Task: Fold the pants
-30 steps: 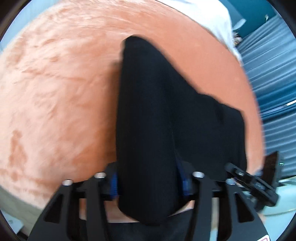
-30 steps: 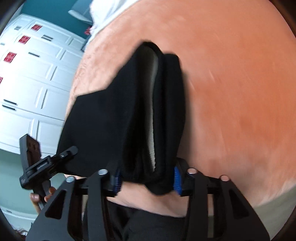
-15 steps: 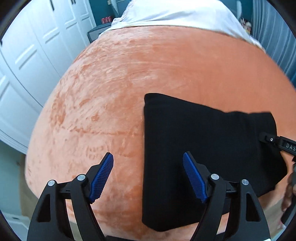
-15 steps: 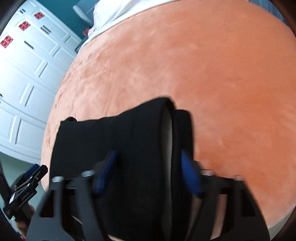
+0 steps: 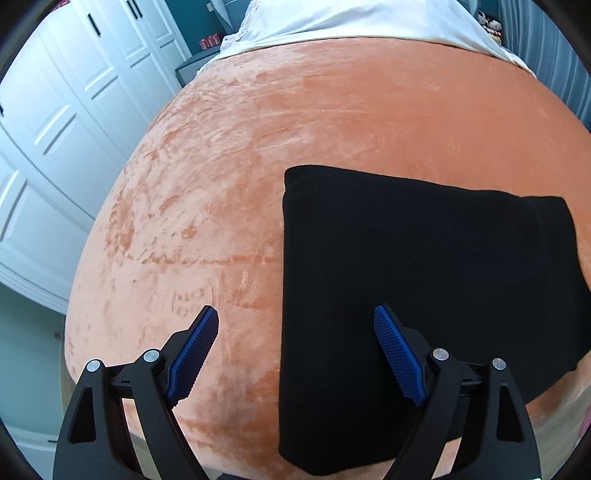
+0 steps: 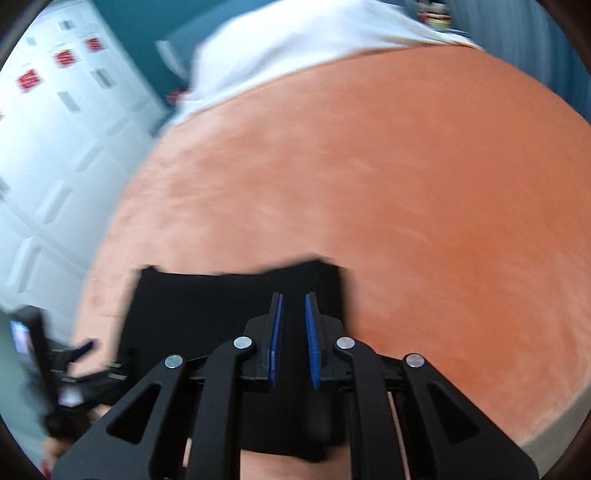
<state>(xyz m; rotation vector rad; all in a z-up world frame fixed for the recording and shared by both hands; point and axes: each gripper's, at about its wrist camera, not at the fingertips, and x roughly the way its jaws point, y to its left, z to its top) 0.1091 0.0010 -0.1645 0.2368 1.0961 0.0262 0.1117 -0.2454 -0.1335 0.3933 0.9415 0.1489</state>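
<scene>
The black pants (image 5: pixel 424 258) lie folded into a flat rectangle on the orange bed cover (image 5: pixel 295 129), near its front edge. My left gripper (image 5: pixel 294 307) hangs above the fold's left edge. Its jaws are opening wide and the blue pads (image 5: pixel 195 350) touch no cloth. In the right wrist view, blurred by motion, the pants (image 6: pixel 207 306) lie below and ahead of my right gripper (image 6: pixel 293 295). That gripper is shut, with its blue pads nearly together and nothing between them.
The orange cover (image 6: pixel 424 184) stretches far beyond the pants. White bedding (image 5: pixel 351 22) lies at the bed's far end. White wardrobe doors (image 5: pixel 55 129) stand to the left. Blue curtains (image 5: pixel 569 74) hang at the right.
Both grippers let go of the pants, which dropped from a hanging bundle to a flat fold on the bed. Both pulled up and back; the left opened wider, the right closed empty.
</scene>
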